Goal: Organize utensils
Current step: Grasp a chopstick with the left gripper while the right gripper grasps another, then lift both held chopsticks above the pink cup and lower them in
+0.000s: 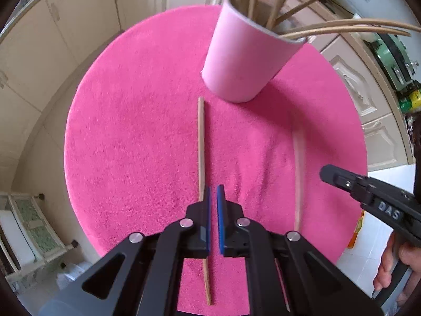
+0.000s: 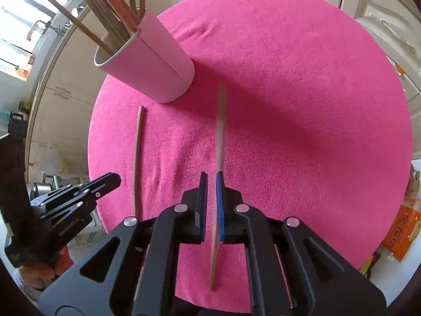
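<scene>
Right gripper point(image 1: 326, 171) marked "DAS", clamping chopstick point(image 2: 220, 131)

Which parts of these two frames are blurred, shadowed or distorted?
Right wrist view: the chopstick in the right gripper smears with motion; the cup casts a shadow across the pink mat. Left wrist view: that stick is blurred too; cabinets bow from fisheye.

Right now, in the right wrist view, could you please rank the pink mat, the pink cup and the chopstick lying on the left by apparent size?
1. pink mat, by far the largest.
2. pink cup.
3. loose chopstick: roughly as long as the cup looks, but far thinner.
</scene>
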Action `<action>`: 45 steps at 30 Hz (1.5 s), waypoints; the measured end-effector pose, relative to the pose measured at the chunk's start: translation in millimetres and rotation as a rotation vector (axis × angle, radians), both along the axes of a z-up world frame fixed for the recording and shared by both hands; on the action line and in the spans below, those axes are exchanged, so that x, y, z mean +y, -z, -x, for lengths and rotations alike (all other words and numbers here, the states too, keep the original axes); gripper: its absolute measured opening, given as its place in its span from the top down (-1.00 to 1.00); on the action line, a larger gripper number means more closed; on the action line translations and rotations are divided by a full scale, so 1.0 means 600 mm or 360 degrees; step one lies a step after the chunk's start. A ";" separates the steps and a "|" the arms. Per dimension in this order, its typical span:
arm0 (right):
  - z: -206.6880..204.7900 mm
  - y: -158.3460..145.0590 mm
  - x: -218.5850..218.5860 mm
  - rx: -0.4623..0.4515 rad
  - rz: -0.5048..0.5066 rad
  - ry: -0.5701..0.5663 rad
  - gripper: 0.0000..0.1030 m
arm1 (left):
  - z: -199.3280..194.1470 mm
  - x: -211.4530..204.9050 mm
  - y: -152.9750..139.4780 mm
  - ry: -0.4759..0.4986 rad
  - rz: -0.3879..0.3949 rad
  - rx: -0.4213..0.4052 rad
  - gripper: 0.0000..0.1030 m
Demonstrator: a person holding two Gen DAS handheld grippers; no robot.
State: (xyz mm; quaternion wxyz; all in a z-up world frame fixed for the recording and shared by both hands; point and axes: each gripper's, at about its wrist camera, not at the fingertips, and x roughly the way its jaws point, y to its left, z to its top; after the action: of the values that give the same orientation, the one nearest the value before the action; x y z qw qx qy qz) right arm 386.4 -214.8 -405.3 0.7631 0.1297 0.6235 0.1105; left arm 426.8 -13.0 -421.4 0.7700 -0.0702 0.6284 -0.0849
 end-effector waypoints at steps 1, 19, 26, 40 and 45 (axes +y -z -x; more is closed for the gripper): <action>-0.002 0.001 0.000 0.0002 0.0001 0.0000 0.87 | 0.000 0.000 0.004 -0.0006 -0.0004 0.0010 0.91; -0.032 0.035 0.021 0.0080 0.0063 -0.0009 0.86 | -0.042 -0.022 0.061 0.0063 -0.0210 0.0115 0.63; -0.047 0.052 0.039 0.0136 0.0156 -0.0023 0.86 | -0.049 -0.048 0.062 0.0138 -0.0319 0.0117 0.68; -0.060 0.052 0.083 0.0142 0.0286 -0.0084 0.87 | -0.035 -0.015 0.054 0.0015 -0.0188 0.0082 0.91; -0.046 0.043 0.054 0.0120 0.0145 -0.0040 0.88 | -0.017 0.015 0.038 -0.0032 -0.0076 0.0030 0.91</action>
State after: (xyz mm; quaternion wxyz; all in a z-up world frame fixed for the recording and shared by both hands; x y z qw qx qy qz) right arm 413.8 -182.3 -430.9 0.7427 0.0910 0.6578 0.0866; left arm 437.2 -4.0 -444.1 0.7664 -0.0589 0.6367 -0.0616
